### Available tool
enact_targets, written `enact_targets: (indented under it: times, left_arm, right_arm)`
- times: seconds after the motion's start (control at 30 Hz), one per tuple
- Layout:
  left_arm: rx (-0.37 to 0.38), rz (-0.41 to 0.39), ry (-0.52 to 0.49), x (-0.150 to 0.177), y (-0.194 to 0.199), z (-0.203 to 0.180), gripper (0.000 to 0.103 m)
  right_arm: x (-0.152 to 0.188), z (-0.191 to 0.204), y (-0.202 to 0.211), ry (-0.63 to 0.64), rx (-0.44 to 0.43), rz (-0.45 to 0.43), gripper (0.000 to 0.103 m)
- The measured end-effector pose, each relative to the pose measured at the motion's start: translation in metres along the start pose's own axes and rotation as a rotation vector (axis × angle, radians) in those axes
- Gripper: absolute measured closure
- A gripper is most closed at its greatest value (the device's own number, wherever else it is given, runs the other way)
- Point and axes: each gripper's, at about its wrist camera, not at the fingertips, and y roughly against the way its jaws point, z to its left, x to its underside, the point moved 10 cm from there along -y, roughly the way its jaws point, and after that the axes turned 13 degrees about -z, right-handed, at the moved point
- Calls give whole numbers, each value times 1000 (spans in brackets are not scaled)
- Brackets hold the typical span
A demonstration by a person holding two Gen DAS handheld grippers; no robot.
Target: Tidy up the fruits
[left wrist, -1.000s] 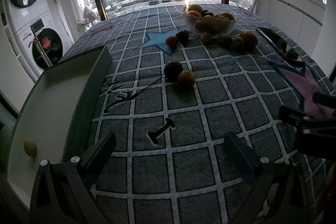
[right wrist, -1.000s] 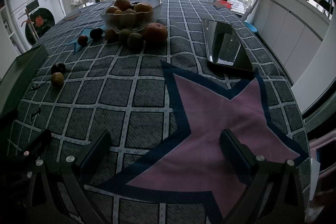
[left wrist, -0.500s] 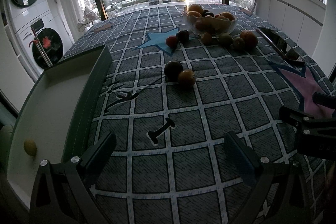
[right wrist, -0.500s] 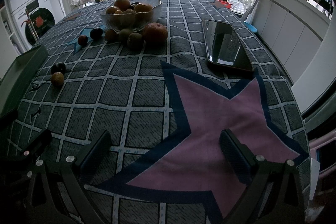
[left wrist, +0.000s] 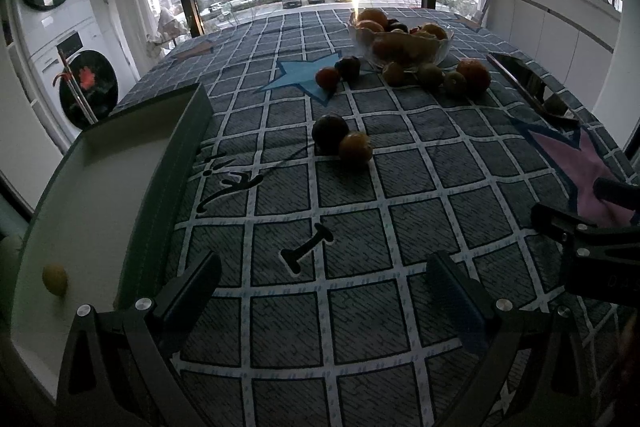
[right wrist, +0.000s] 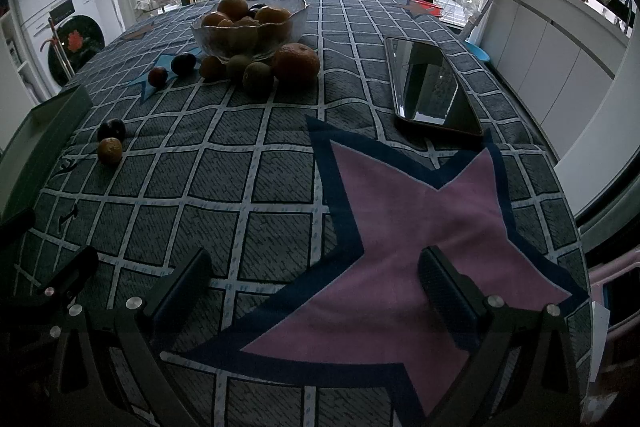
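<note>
Nearest, the left hand-held gripper and the right hand-held gripper both hover spread wide and empty over the checked table. At left, a small yellow fruit lies in the tray, its long axis roughly upright in view. Mid-table, a dark plum touches an orange fruit. Farther off, loose round fruits ring the glass bowl.

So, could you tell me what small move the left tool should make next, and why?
Probably ease the left tool forward toward the orange fruit touching the dark plum. Both tools are open and empty, that pair lies nearest ahead of the left one, and the tray beside it holds only one small yellow fruit.
</note>
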Motion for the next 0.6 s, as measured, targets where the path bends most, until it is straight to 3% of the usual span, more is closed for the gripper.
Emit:
enact_targets:
  times: [0.13,0.27,0.37,0.6]
  left_arm:
    - [7,-2,-7,0,1,-1,0]
    - [19,-1,-6,0,1,-2,0]
    - [23,2,-4,0,1,-3,0]
    - [25,-2,-4,0,1,-3,0]
  right_arm:
    - [0,1,-1,8,-8,22,0]
    - [-3,1,-4,3,-35,97,0]
    - [-20,4,-7,-81,-140,98,0]
    - [-80,0,-34,-189,-170,54,3]
